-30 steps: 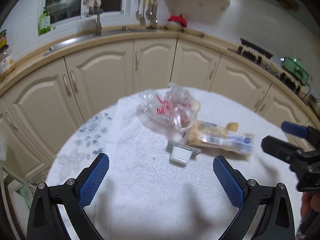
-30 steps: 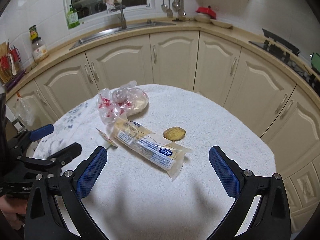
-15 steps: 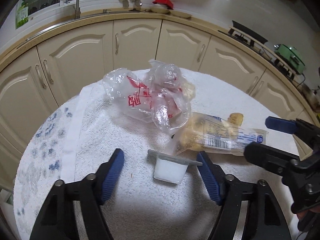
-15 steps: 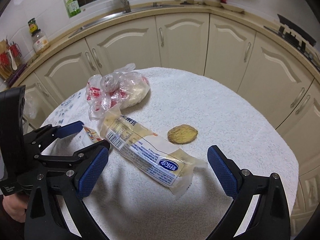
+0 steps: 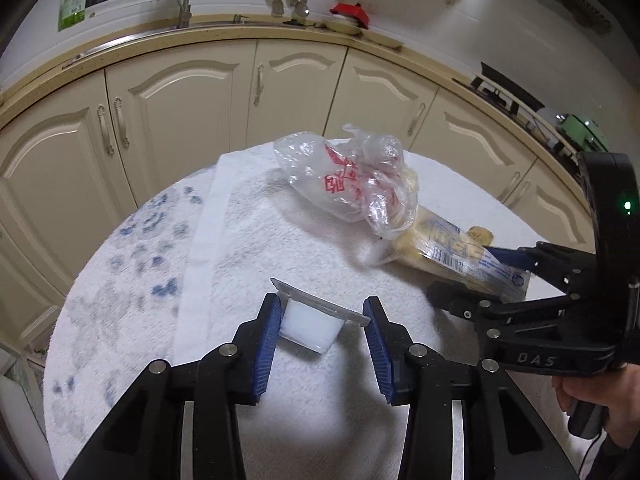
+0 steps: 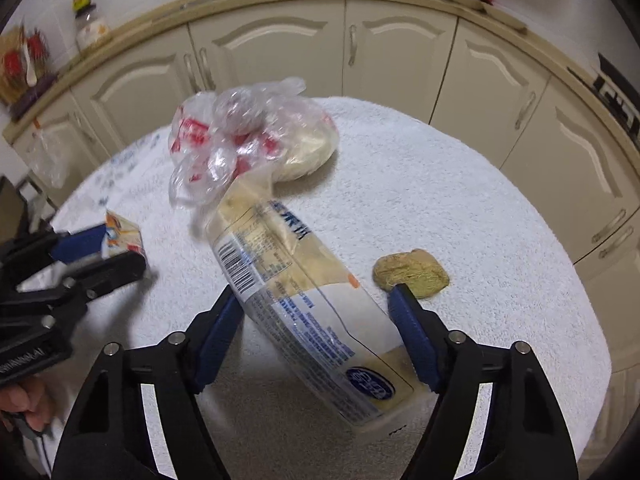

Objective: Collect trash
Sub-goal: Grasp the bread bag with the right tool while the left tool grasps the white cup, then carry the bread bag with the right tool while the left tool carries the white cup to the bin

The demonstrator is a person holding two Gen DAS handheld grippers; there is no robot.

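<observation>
My left gripper (image 5: 322,322) has just been closing around the small white cup (image 5: 310,326); its left pad touches the cup, the right pad stands just clear of the lid's rim, so nothing is clamped. My right gripper (image 6: 316,312) has been closing too, straddling the long clear wrapper (image 6: 304,304); I cannot tell whether its pads press it. The crumpled plastic bag (image 5: 352,178) lies ahead, the brown wafer (image 6: 412,274) just beyond my right fingertip.
</observation>
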